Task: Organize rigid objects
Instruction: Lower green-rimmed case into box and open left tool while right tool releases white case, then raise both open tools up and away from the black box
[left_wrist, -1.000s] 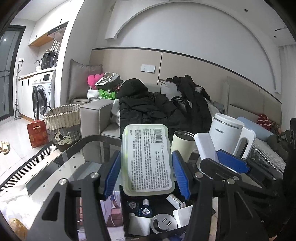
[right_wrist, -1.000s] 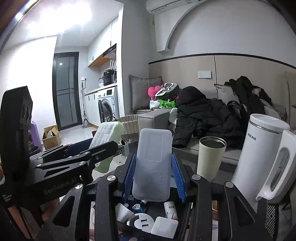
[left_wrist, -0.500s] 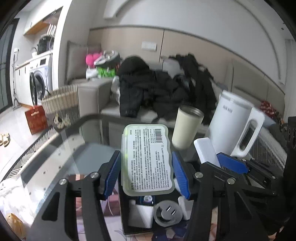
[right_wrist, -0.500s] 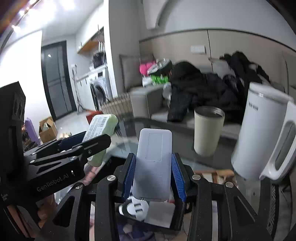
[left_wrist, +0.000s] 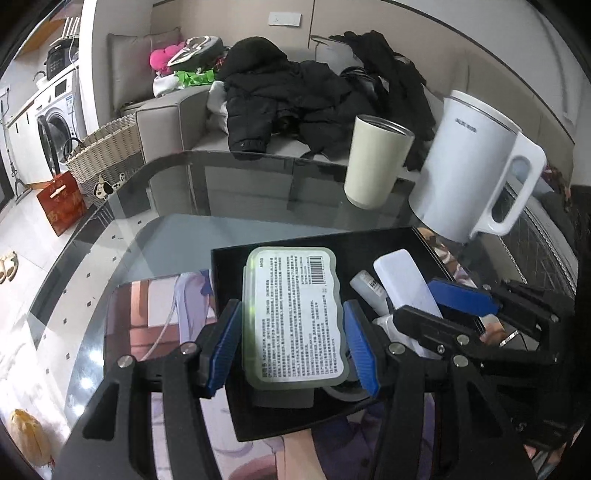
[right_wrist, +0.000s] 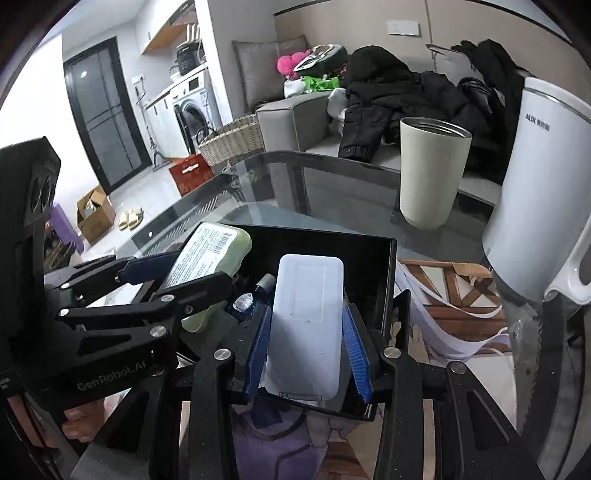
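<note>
My left gripper (left_wrist: 293, 345) is shut on a pale green flat case (left_wrist: 293, 317) with a printed label, held over the black tray (left_wrist: 280, 245). My right gripper (right_wrist: 308, 343) is shut on a white flat box (right_wrist: 304, 325), also over the tray (right_wrist: 369, 251). Each gripper shows in the other's view: the right one (left_wrist: 448, 308) with the white box (left_wrist: 402, 280), the left one (right_wrist: 181, 273) with the green case (right_wrist: 210, 254). A small white bottle (left_wrist: 365, 286) and a dark bottle (right_wrist: 262, 286) lie in the tray; other contents are hidden.
A cream tumbler (left_wrist: 376, 162) and a white electric kettle (left_wrist: 469, 166) stand on the glass table (left_wrist: 258, 184) behind the tray. A printed mat (left_wrist: 147, 310) lies under the tray. A sofa with black coats (left_wrist: 295, 96) is beyond the table.
Both grippers have tilted down and lowered toward the black tray, still holding their items. The tray now fills more of each view.
</note>
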